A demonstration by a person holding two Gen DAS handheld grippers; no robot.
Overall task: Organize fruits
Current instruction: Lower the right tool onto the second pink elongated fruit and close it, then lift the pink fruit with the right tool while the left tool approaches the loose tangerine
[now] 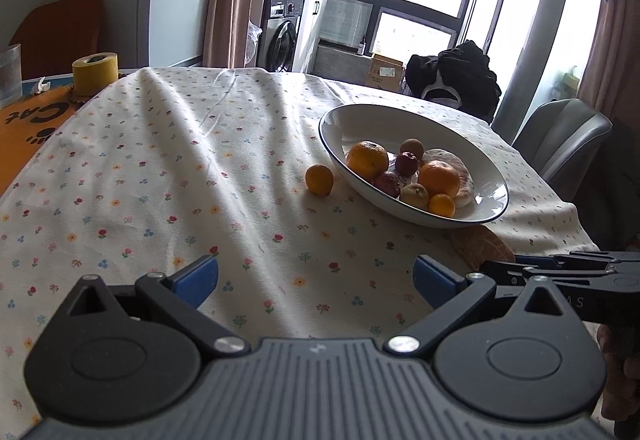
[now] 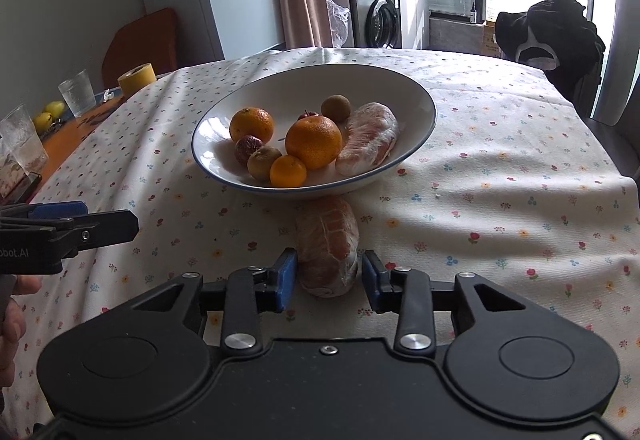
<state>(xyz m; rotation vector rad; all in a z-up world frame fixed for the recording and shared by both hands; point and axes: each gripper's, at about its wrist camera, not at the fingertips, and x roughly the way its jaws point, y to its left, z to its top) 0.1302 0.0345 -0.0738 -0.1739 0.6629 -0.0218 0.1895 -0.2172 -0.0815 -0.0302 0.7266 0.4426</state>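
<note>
My right tool (image 2: 329,276) straddles the peeled pomelo segment (image 2: 327,251), pads apart; I squeeze gently, then lift into the bowl (image 2: 416,143). My left tool (image 1: 316,280) is apart, empty.

Both the left gripper (image 1: 316,278) and right gripper (image 2: 330,276) are black, with 2 blue finger pads, silver screws and ribbed bodies.

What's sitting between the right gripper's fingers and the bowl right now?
In the right wrist view, a peeled pomelo segment lies on the tablecloth, its near end between the open right gripper pads, its far end reaching the bowl rim.
</note>
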